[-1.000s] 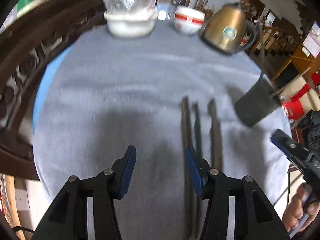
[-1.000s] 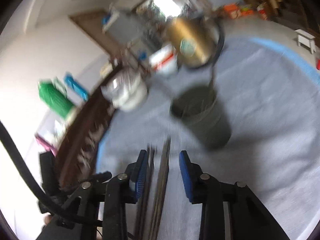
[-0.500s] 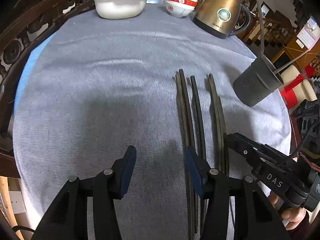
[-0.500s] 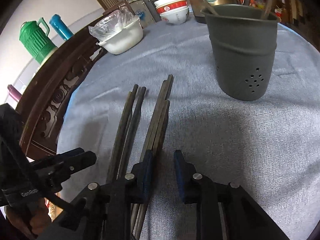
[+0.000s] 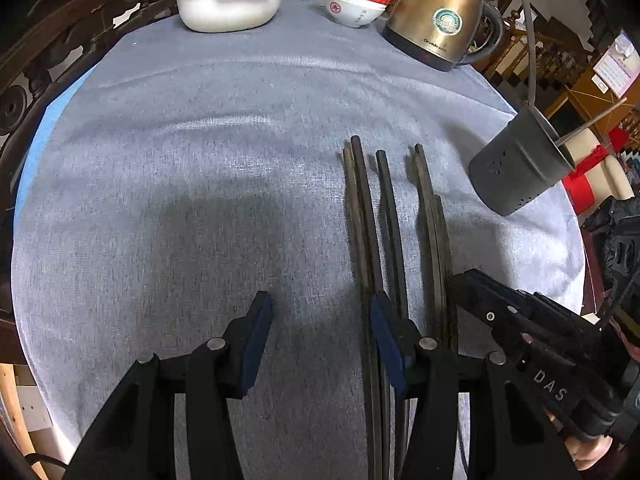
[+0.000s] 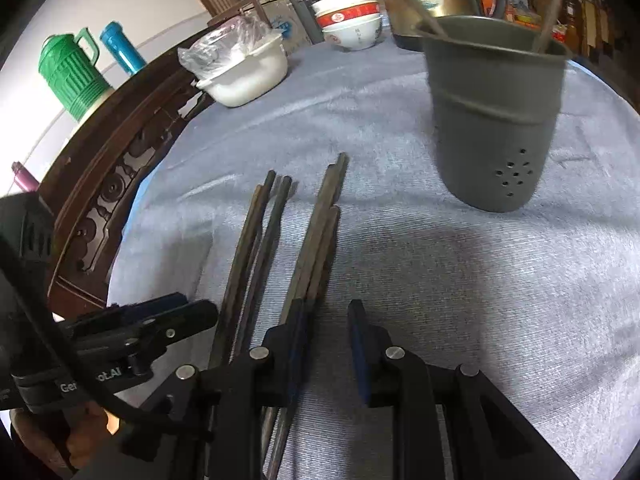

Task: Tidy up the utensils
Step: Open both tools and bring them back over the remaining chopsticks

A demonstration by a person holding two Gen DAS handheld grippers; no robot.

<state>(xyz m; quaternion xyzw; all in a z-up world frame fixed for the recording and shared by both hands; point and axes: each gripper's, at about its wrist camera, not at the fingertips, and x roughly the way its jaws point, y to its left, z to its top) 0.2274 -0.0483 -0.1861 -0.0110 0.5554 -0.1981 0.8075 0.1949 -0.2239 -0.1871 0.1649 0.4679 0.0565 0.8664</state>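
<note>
grey tablecloth (image 5: pixel 200 160); gold kettle (image 5: pixel 440 20), white basin (image 5: pixel 228 4), stacked bowls (image 5: pixel 356 4) at far edge. grey utensil holder (image 6: pixel 496 120) upright right of dark chopsticks (image 6: pixel 316 232), lying parallel. left gripper (image 5: pixel 320 344) and right gripper (image 6: pixel 326 344) both parted, empty, over chopsticks' near ends.

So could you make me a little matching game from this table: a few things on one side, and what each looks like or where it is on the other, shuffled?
Things:
1. kettle
2. utensil holder
3. chopsticks
4. stacked bowls

Descriptions:
A. lying flat on the grey cloth
B. white with a red band
C. gold-coloured metal with a dark handle
D. dark grey, upright, small holes near its base

Pairs: 1-C, 2-D, 3-A, 4-B
</note>
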